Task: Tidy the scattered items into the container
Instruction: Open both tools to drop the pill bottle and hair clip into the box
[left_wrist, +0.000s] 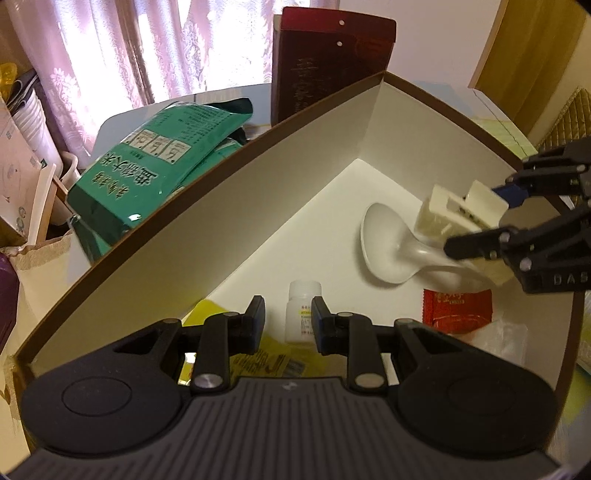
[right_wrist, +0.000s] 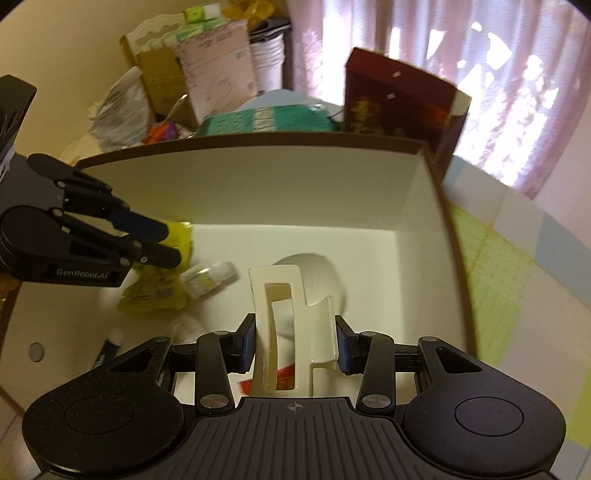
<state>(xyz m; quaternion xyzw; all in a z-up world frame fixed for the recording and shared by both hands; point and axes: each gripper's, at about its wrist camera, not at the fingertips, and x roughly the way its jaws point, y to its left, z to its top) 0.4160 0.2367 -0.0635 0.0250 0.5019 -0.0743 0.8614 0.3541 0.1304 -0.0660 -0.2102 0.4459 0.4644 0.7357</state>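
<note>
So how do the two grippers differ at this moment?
The right gripper is shut on the cream hair clip; the left gripper is open and holds nothing, its fingers either side of the small white bottle below. Both are over the white box.

Cream hair claw clip (right_wrist: 291, 325) is up over the white, brown-rimmed box (right_wrist: 258, 192). On the box floor: white spoon (left_wrist: 388, 243), small white bottle (left_wrist: 301, 314), red sachet (left_wrist: 456, 310), yellow packet (right_wrist: 162, 291).

White ceramic spoon (left_wrist: 384, 243) lies in the brown-rimmed white cardboard box (left_wrist: 258, 192); small white plastic bottle (left_wrist: 301, 314) at its 8 o'clock, flat red sachet (left_wrist: 456, 310) at 5 o'clock.
</note>
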